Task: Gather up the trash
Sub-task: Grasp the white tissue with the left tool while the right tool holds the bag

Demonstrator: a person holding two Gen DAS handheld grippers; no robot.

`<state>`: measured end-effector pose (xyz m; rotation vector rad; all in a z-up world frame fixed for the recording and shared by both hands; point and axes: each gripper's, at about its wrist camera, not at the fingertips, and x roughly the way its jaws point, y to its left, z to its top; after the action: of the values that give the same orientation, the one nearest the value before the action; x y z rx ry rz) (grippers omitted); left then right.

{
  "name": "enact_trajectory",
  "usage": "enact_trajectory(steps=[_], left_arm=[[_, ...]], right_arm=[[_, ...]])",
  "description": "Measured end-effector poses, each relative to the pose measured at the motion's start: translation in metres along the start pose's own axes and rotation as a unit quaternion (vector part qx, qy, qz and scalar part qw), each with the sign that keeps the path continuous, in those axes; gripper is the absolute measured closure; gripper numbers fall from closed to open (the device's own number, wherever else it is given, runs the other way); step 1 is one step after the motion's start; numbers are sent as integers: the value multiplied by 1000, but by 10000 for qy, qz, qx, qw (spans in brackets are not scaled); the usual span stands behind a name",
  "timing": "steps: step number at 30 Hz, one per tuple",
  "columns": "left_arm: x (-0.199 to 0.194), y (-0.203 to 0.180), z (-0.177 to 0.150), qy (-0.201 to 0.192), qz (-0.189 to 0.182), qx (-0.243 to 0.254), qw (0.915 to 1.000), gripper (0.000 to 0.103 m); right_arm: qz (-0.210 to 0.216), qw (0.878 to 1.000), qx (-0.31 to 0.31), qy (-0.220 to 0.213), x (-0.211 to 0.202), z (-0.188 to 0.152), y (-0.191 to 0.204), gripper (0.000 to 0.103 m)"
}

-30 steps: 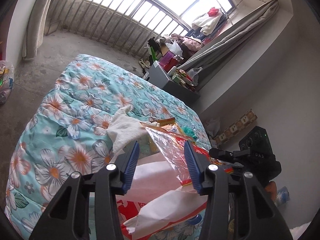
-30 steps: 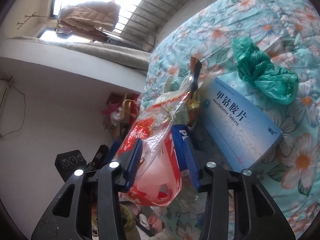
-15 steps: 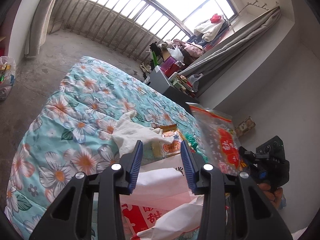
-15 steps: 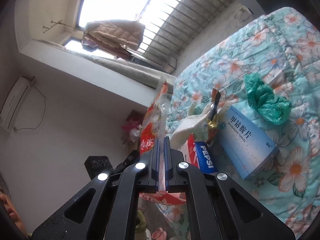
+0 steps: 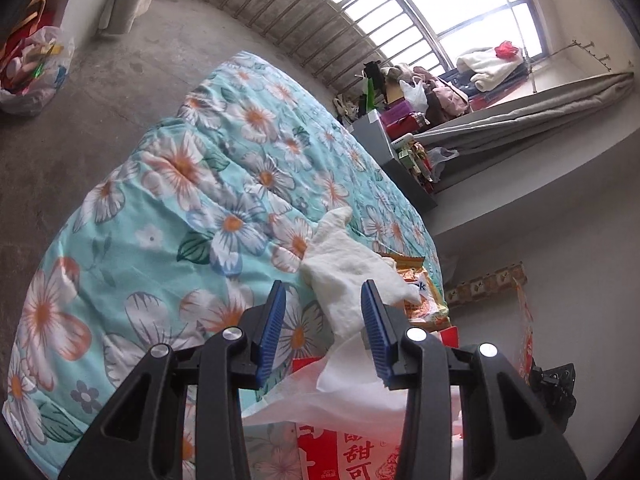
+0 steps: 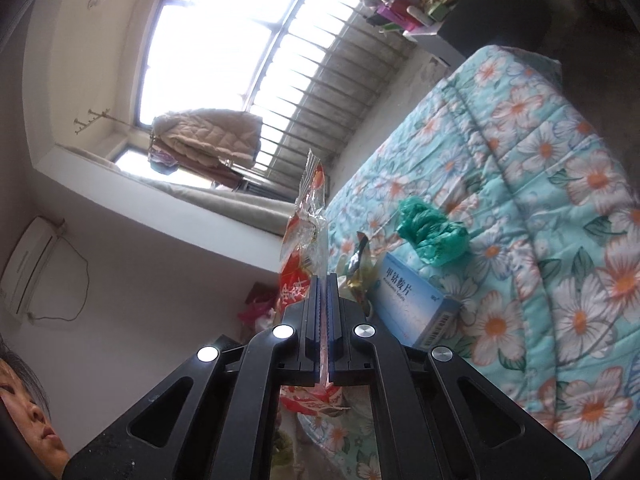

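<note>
Early in the job: one piece picked, most of the trash is on the bed (image 5: 168,240).

Left gripper (image 5: 323,330): jaws apart, nothing between the pads. It hangs over the near end of the bed, aimed at the crumpled white tissue (image 5: 344,272) lying on the quilt. A thin white plastic bag (image 5: 352,392) sits just under the jaws; whether they touch it I can't tell. Just right of the tissue is an orange snack packet (image 5: 420,292), not collected. Red printed packaging (image 5: 352,456) lies below it at the bed edge.

Right gripper (image 6: 322,280): jaws together, clamped on the red-and-clear wrapper (image 6: 306,236), which is lifted clear of the bed. That's the one item in hand, not yet binned.

Right of it on the quilt: a dark foil wrapper (image 6: 358,260), a blue medicine box (image 6: 412,308), and a green plastic bag (image 6: 432,232) touching the box's far end.

Left to do: deposit the wrapper, then pick up everything else.
</note>
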<state>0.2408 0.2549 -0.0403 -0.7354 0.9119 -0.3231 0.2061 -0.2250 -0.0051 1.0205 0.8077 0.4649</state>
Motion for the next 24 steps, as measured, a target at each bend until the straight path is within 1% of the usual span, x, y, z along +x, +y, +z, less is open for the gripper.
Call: enact_trajectory(steps=[1, 3, 4, 5, 7, 8, 11, 13, 15, 17, 18, 22, 24], left_arm=[[1, -7, 1, -29, 51, 223, 9997, 65], [3, -26, 1, -31, 231, 884, 9958, 60], [6, -38, 0, -6, 345, 1301, 9909, 55], [11, -49, -2, 40, 457, 1695, 9845, 54], [23, -65, -6, 192, 691, 2310, 9703, 54], [32, -70, -8, 293, 831, 2540, 9632, 53], [53, -76, -10, 517, 1165, 2937, 9474, 54], [60, -76, -10, 551, 1226, 3125, 9403, 54], [62, -76, -7, 568, 1256, 3168, 9384, 54], [61, -78, -4, 554, 1368, 3184, 9364, 54], [59, -81, -4, 574, 1316, 3197, 9366, 54], [49, -86, -8, 712, 874, 3198, 9407, 54], [52, -87, -11, 801, 899, 3207, 9395, 54]], right_arm=[[-32, 10000, 34, -30, -3, -1, -3, 102], [-82, 9999, 92, -77, -8, -2, -6, 102], [-105, 9998, 118, -104, -10, -3, -9, 102], [-118, 9998, 139, -123, -12, -3, -11, 102], [-130, 9996, 185, -162, -14, -3, -14, 102], [-130, 9996, 202, -177, -17, -4, -14, 102], [-112, 9995, 230, -195, -19, -4, -14, 102], [-108, 9995, 220, -190, -18, -4, -14, 102], [-92, 9996, 208, -193, -19, -4, -14, 102], [-73, 9996, 209, -194, -21, -4, -14, 102], [-61, 9996, 216, -193, -22, -5, -14, 102], [-55, 9996, 215, -194, -22, -5, -14, 102], [-53, 9996, 216, -191, -21, -5, -15, 102]])
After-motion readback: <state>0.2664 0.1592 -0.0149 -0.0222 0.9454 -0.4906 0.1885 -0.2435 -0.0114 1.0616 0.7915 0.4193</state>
